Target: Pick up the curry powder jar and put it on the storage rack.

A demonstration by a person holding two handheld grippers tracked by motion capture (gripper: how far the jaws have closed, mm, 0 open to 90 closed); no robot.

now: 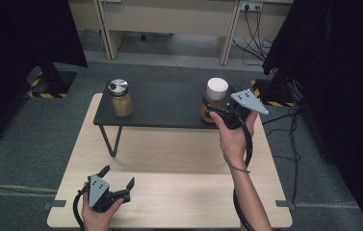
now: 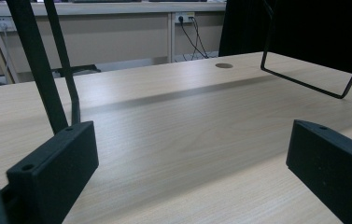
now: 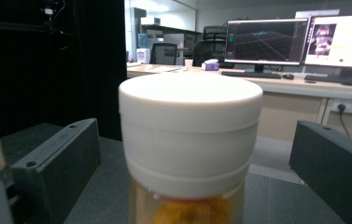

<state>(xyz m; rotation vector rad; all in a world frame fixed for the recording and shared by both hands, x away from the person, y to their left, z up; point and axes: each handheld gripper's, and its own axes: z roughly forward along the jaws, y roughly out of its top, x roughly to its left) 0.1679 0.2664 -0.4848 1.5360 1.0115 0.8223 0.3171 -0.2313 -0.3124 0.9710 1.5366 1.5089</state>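
1. near edge of the wooden bench [image 1: 179, 192]: left gripper [image 1: 119, 185] held low over bare wood, fingers [image 2: 54, 172] spread wide, nothing between them.
2. just beyond, thin black wire legs [image 2: 304, 81] of the dark shelf [image 1: 162, 103] rising from the wood.
3. on the shelf's right end: white-lidded jar [image 1: 215, 98], upright, amber contents showing under the lid [image 3: 190, 126].
4. right gripper [image 1: 211, 109] level at that jar, fingers [image 3: 54, 161] apart on either side of the lid, clear gaps both sides, not pressing.
5. far left end of the shelf: metal-capped jar [image 1: 120, 97] of tan powder, well apart.
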